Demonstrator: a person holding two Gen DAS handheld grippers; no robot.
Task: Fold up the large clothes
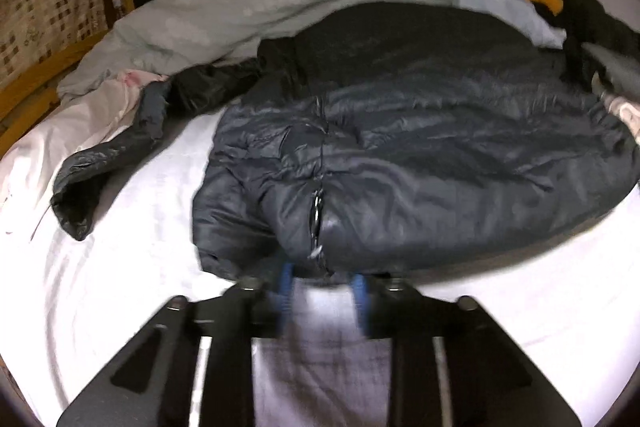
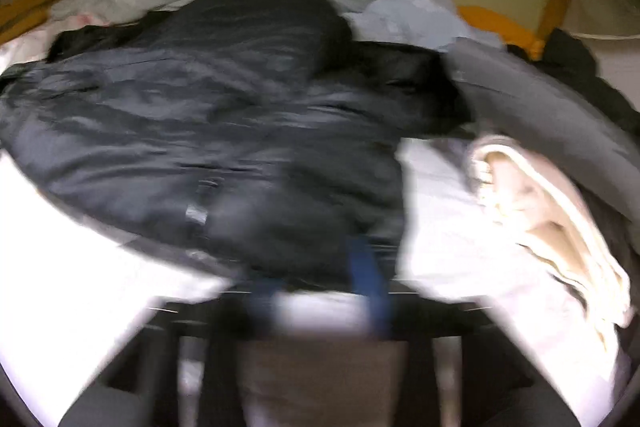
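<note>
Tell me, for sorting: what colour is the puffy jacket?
Dark navy-grey jacket, shiny; the left wrist view shows it best.

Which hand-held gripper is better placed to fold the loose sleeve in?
Left, probably. The sleeve lies out on the sheet on that side of the jacket, nearer the left hand-held gripper; the right hand-held gripper sits at the jacket's opposite end.

Left gripper (image 1: 324, 281) is angling downward, its blue fingertips (image 1: 286, 277) reaching under the near hem of the dark puffer jacket (image 1: 420, 163), jaws still standing apart. Right gripper (image 2: 320, 287) is pointing down too, heavily blurred, blue fingers (image 2: 370, 281) touching the same hem; its grip is unclear.
</note>
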